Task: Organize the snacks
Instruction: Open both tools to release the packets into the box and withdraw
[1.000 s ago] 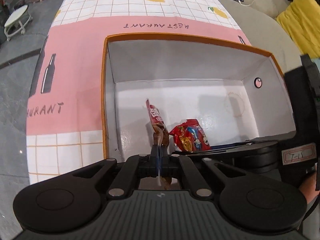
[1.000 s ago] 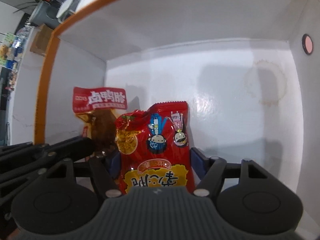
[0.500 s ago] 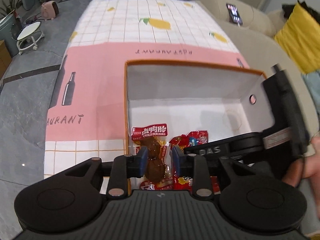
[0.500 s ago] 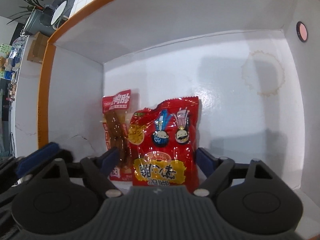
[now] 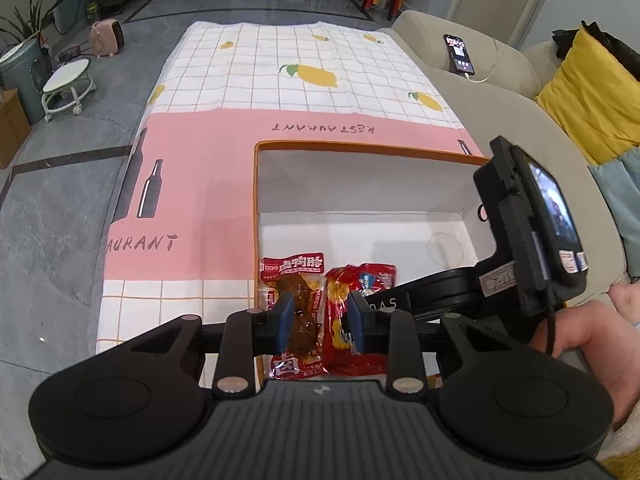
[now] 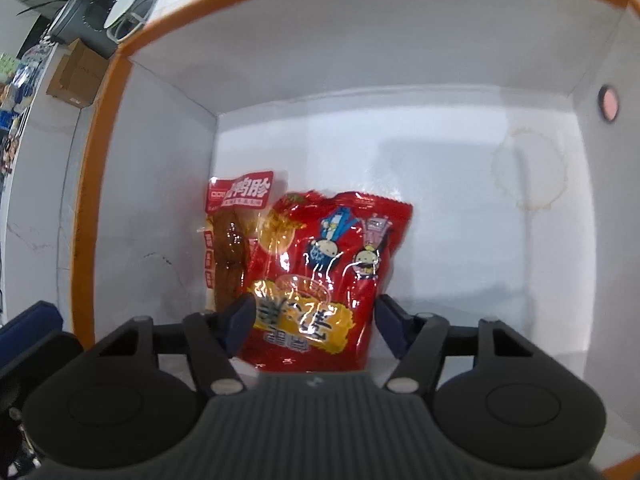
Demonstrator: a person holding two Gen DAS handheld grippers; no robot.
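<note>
Left wrist view
Left tool [image 5: 319, 322]: jaws apart, holding nothing, above the box's near-left corner.
Duck snack [image 5: 298, 312]: flat on the box [image 5: 360, 160] floor, by the left wall.
Bench [image 5: 192, 208]: carries the box.

Right wrist view
Right tool [image 6: 316, 324]: jaws wide, straddling the red packet [image 6: 328, 276] without gripping.
Red packet: just beside the duck snack [image 6: 230, 240], near-left corner.

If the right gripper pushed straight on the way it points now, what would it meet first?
Probably the red snack bag, which lies between the open fingers of the right gripper; beyond it is the white box floor. Depth is uncertain.
</note>
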